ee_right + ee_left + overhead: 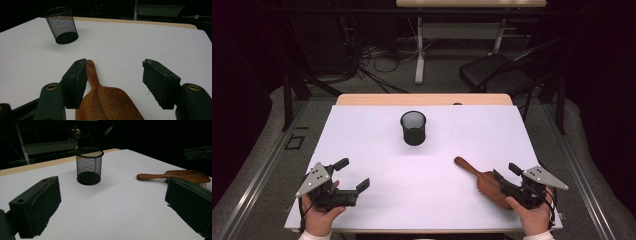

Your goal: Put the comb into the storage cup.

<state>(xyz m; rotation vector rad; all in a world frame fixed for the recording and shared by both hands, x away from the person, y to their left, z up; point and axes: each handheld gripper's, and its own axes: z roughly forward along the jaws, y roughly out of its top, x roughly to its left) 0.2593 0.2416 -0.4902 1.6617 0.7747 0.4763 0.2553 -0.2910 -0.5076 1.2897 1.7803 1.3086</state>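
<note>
Seen from above, a brown wooden paddle hairbrush (482, 181) lies at four o'clock on the white surface (422, 200), handle pointing toward the black wire-mesh cup (413, 128) at twelve. The right tool (113, 75) hovers over the brush with its jaws spread wide, gripping nothing; the left tool (353, 174) waits at eight o'clock, likewise wide and empty. Stiff, light and smooth-backed, the brush looks best pinched across its narrow neck, where slipping seems least likely. Its bristles face down, mostly hidden, and its head end sits tucked under the right tool.
</note>
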